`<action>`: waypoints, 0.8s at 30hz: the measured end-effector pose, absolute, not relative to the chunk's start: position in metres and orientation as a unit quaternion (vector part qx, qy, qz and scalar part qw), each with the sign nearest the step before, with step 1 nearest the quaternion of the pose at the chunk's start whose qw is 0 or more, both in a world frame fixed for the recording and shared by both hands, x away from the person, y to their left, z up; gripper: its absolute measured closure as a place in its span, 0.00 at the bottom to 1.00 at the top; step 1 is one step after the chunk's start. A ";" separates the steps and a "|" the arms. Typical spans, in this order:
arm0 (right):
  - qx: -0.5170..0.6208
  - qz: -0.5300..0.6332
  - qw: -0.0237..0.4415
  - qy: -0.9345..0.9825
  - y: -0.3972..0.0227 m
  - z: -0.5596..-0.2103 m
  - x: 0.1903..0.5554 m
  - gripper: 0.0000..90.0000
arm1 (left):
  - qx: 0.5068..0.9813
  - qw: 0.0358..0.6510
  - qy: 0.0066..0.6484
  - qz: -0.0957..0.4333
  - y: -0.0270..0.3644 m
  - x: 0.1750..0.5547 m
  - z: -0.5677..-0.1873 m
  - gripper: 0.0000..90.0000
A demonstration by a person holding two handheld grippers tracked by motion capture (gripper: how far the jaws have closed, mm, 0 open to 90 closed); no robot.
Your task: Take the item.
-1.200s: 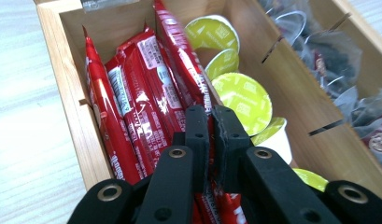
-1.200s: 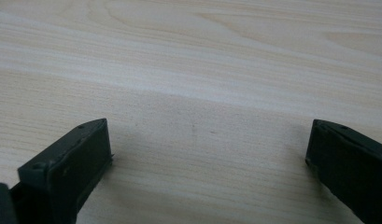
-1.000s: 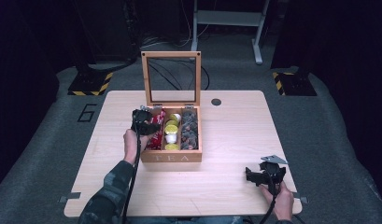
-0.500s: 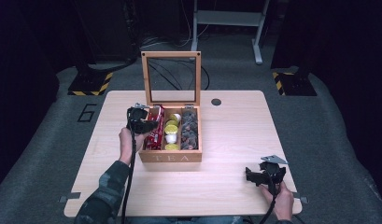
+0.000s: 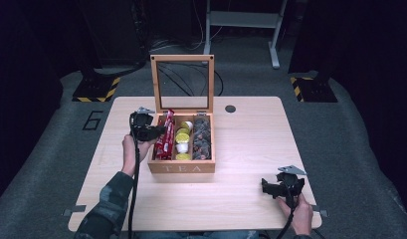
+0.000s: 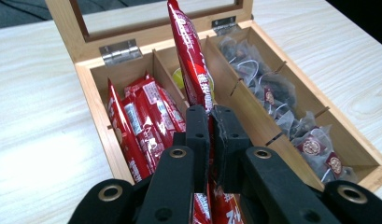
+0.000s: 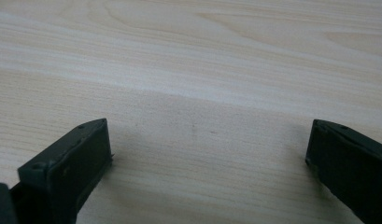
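my left claw (image 6: 212, 122) pinches a red sachet (image 6: 191, 65), its top sticking up above the tea box (image 5: 181, 168)'s left compartment. looks like i'm pulling it out; next, lift it clear. right claw (image 5: 280, 185) rests wide apart on the table (image 5: 251, 144).

The high view looks forward and down over the whole tabletop (image 5: 241, 199). The left gripper view sits very near the wooden box (image 6: 100, 126), which both share. The right gripper view faces bare tabletop closely, near the right front corner.
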State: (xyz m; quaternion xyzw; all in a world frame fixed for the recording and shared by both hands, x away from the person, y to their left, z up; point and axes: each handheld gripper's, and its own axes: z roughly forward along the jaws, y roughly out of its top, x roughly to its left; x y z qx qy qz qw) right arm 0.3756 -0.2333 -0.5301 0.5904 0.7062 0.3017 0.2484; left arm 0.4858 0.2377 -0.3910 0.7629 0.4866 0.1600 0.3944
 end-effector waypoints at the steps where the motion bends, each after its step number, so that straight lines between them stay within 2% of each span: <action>1: 0.591 0.302 0.248 0.706 -0.233 -0.530 0.376 0.00 | 0.762 0.396 0.486 0.161 0.239 0.484 -0.388 0.95; 24: 0.590 0.302 0.248 0.706 -0.233 -0.530 0.376 0.00 | 0.743 0.415 0.490 0.187 0.272 0.463 -0.368 0.95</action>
